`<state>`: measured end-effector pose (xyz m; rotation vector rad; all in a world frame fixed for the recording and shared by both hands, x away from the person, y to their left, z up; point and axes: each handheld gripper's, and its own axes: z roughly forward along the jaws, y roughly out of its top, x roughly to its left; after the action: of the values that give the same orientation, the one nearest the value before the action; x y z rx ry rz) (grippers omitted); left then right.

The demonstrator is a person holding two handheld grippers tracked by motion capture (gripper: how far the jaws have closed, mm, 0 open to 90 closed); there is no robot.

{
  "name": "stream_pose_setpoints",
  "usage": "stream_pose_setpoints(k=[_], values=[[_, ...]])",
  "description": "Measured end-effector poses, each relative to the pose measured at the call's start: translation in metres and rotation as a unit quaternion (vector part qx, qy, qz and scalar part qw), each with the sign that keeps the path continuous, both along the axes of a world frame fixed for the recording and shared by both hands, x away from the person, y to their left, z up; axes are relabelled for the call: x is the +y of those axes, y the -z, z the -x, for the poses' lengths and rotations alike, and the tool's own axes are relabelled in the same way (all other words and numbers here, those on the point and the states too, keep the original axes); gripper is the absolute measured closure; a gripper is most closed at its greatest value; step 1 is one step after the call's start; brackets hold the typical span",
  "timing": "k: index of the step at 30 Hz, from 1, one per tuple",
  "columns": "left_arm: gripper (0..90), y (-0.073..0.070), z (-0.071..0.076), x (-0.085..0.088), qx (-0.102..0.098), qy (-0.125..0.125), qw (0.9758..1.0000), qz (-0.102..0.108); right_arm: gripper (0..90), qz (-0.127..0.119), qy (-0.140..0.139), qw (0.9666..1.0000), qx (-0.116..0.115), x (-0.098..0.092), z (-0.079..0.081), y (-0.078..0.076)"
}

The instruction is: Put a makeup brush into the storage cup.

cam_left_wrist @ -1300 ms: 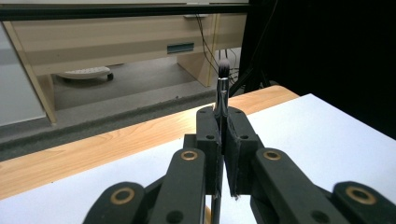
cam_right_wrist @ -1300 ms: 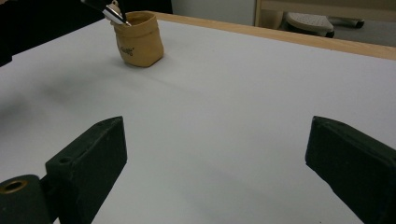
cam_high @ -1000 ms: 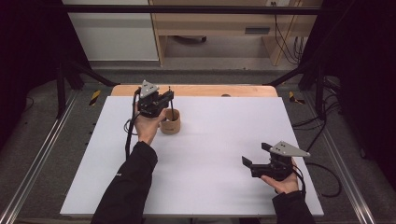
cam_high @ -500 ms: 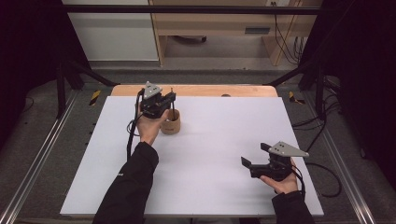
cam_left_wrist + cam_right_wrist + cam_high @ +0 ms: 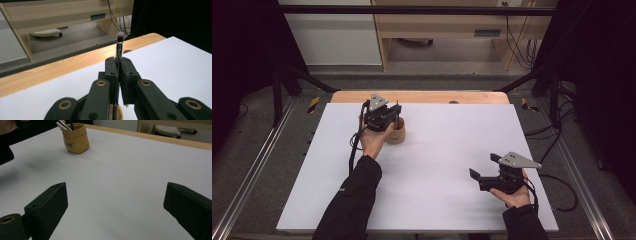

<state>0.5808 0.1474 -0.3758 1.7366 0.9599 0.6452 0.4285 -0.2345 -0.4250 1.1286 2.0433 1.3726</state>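
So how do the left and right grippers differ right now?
The left gripper is shut on a brush; the right gripper is open with nothing between its fingers. In the high view the left one is at the back of the board, over the tan cup; the right one is near the front right, away from the cup. Both have black fingers and a grey plate on top.
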Motion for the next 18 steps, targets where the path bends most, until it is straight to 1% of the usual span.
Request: stream_pose_setpoints(k=[5, 6, 8, 13, 14, 18], values=[[84.5, 0.003, 0.003, -0.001, 0.003, 0.009, 0.9999, -0.006, 6.0, 0.001, -0.001, 1.0000, 0.000, 0.001, 0.000, 0.000], [84.4, 0.003, 0.003, -0.001, 0.003, 0.010, 0.9999, -0.010, 6.0, 0.002, -0.001, 1.0000, 0.000, 0.000, 0.000, 0.000], [83.9, 0.004, 0.004, -0.001, 0.007, 0.013, 0.9998, -0.014, 6.0, 0.003, -0.001, 1.0000, 0.000, 0.001, 0.000, 0.001], [81.0, 0.004, 0.009, -0.001, 0.003, 0.018, 0.9996, -0.019, 6.0, 0.002, -0.002, 1.0000, -0.001, 0.002, 0.000, 0.000], [79.6, 0.003, 0.011, -0.001, 0.001, 0.020, 0.9995, -0.024, 6.0, 0.003, -0.002, 1.0000, -0.002, 0.002, 0.000, 0.001], [71.4, 0.000, 0.019, 0.001, -0.004, 0.029, 0.9992, -0.027, 6.0, 0.004, -0.002, 1.0000, -0.001, 0.002, 0.000, 0.000]])
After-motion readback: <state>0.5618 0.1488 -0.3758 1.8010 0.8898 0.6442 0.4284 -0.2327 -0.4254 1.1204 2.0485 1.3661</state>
